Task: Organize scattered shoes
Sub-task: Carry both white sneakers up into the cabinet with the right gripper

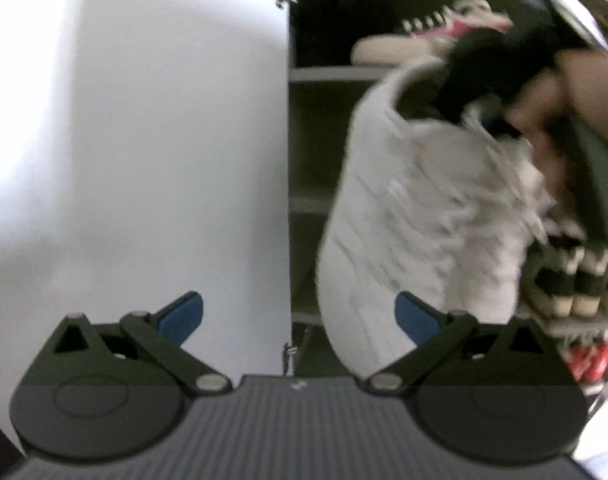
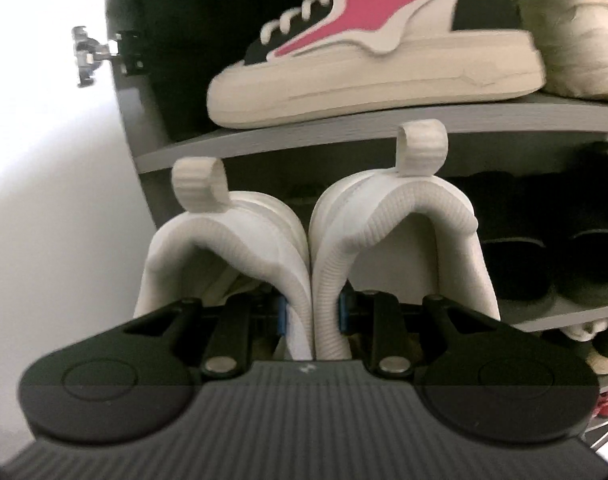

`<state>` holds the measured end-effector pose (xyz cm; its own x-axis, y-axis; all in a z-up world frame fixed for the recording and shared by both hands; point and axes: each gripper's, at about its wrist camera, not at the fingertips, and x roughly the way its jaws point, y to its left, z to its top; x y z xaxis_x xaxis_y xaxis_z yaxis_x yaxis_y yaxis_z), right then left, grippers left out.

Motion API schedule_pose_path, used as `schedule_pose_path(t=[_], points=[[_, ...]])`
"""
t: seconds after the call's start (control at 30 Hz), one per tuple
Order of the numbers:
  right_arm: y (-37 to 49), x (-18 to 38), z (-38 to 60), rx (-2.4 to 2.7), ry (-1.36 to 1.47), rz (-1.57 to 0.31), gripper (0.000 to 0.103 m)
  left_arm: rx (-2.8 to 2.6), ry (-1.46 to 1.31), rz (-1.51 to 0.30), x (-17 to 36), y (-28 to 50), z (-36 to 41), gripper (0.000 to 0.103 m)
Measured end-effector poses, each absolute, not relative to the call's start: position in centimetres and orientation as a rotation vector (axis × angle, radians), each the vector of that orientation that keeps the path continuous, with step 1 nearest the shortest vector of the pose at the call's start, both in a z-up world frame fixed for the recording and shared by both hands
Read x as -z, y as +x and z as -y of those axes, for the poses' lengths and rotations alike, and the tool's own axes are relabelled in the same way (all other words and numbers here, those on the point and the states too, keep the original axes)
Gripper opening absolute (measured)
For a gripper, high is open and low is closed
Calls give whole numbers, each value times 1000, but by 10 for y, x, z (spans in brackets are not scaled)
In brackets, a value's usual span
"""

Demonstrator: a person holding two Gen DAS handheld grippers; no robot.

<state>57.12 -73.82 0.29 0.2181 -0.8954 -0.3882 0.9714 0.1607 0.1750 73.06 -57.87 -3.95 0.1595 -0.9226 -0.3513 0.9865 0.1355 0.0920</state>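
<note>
The right tongs (image 2: 312, 316) pinch the touching inner collars of a pair of white sneakers (image 2: 388, 240), held before the cabinet's middle shelf (image 2: 544, 114). The left tongs (image 1: 299, 316) stand spread and empty, the sneakers hanging just right of them.

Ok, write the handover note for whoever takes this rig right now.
Right gripper: shut on the pair of white sneakers, pinching their two inner collars together, heels toward the cabinet.
Left gripper: open, empty, facing the white cabinet door.
Cabinet: pink-and-white sneaker on the upper shelf; black slippers to the right on the shelf below.
Done: pair picked up, held in front of the open cabinet.
Left: set the pair on a shelf, probably the free spot left of the slippers, then release.
</note>
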Motion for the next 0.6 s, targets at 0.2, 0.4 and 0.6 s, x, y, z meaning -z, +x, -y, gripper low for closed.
schedule_pose_path(t=[0.2,0.4,0.6], points=[[601,6,762,1416,335,-252,27,1427,461,-221,75,699,579,103],[629,18,788,1452,218,-338,28,1386,455,-221,72,693,591,103],[634,17,806,1467,183,-371,29,1332,426,-292,72,715,594,103]])
